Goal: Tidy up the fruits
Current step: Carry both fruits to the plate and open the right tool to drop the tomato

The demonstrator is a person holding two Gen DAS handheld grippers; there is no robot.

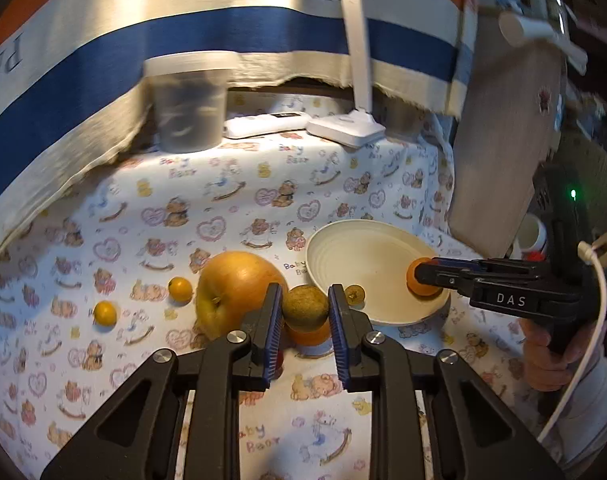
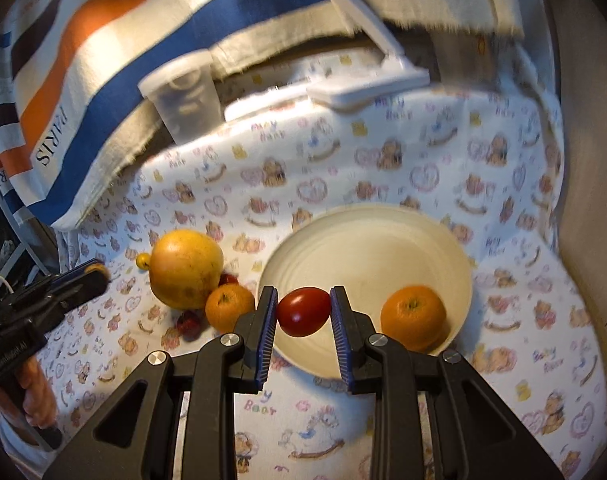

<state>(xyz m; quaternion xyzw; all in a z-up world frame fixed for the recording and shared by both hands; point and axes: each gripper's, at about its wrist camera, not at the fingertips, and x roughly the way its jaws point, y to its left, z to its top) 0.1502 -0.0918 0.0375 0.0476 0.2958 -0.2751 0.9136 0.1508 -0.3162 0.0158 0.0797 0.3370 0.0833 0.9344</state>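
Note:
My left gripper (image 1: 305, 304) is shut on a small brown-green round fruit (image 1: 305, 307), lifted above an orange (image 1: 309, 336) on the cloth. A big yellow apple-like fruit (image 1: 235, 290) lies just left of it. Further left are two small yellow fruits (image 1: 180, 289) (image 1: 104, 313), and a little brown fruit (image 1: 354, 294) lies by the cream bowl (image 1: 363, 256). My right gripper (image 2: 303, 312) is shut on a red tomato (image 2: 303, 313) over the near rim of the bowl (image 2: 363, 240). An orange (image 2: 413, 316) sits inside the bowl.
Beside the bowl lie another orange (image 2: 228, 306) and small red fruits (image 2: 189, 324). At the back stand a plastic tub (image 1: 189, 106), a remote (image 1: 263, 124) and a white lamp base (image 1: 345, 126). A striped towel (image 1: 103, 60) hangs behind, with a padded board (image 1: 499, 140) on the right.

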